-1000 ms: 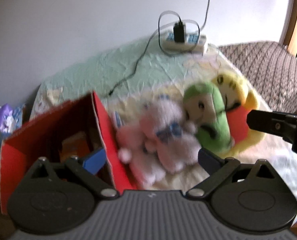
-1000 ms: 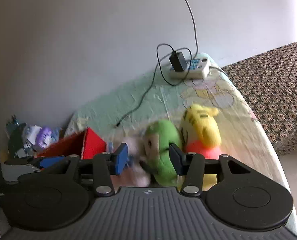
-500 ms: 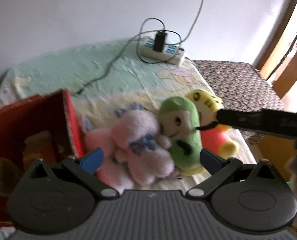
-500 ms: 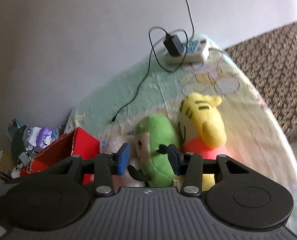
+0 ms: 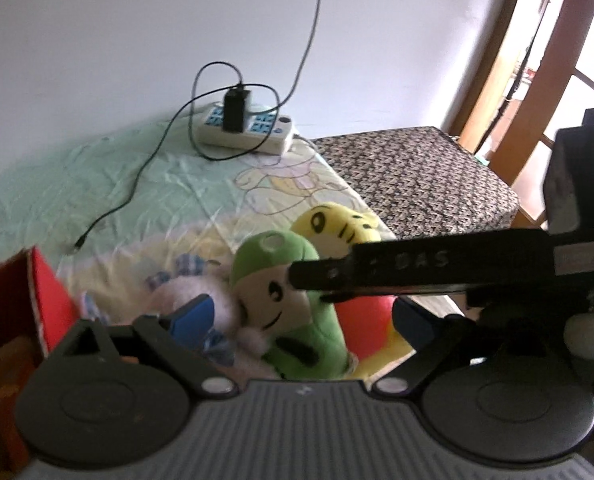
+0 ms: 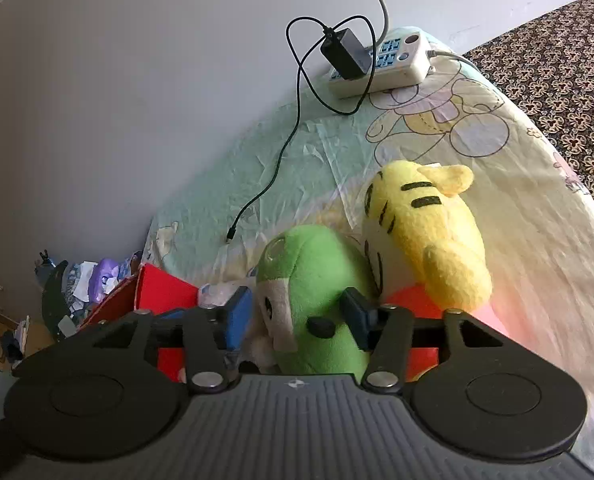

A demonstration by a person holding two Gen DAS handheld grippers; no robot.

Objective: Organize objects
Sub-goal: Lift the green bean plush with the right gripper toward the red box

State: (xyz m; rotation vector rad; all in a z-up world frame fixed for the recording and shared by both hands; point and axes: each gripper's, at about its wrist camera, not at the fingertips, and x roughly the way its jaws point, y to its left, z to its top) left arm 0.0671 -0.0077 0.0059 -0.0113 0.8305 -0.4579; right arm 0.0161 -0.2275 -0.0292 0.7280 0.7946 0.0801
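Three plush toys lie side by side on the bedsheet point(image 6: 537, 240): a pink-white one point(image 5: 185, 296), a green one point(image 6: 317, 272) point(image 5: 281, 280) and a yellow tiger-striped one point(image 6: 429, 232) point(image 5: 337, 224). A red cardboard box point(image 5: 45, 300) point(image 6: 161, 292) stands open just left of them. My right gripper point(image 6: 297, 316) straddles the green plush, its jaws opening and the pads not clearly pressing. In the left wrist view one of its black fingers point(image 5: 417, 268) crosses over the green plush. My left gripper point(image 5: 303, 320) is wide around the pink and green plush, jaws closing, pads clear of them.
A white power strip point(image 6: 381, 60) point(image 5: 245, 132) with a black charger and a trailing cable sits by the wall. A brown patterned cover point(image 5: 417, 180) lies beyond the sheet's right edge. Floor clutter point(image 6: 89, 284) is left of the box. A wooden frame point(image 5: 553, 60) stands at the right.
The left view swung right, pushing the red box to its left edge. The right gripper sank closer over the green plush, its jaws wider; its finger now crosses the left view.
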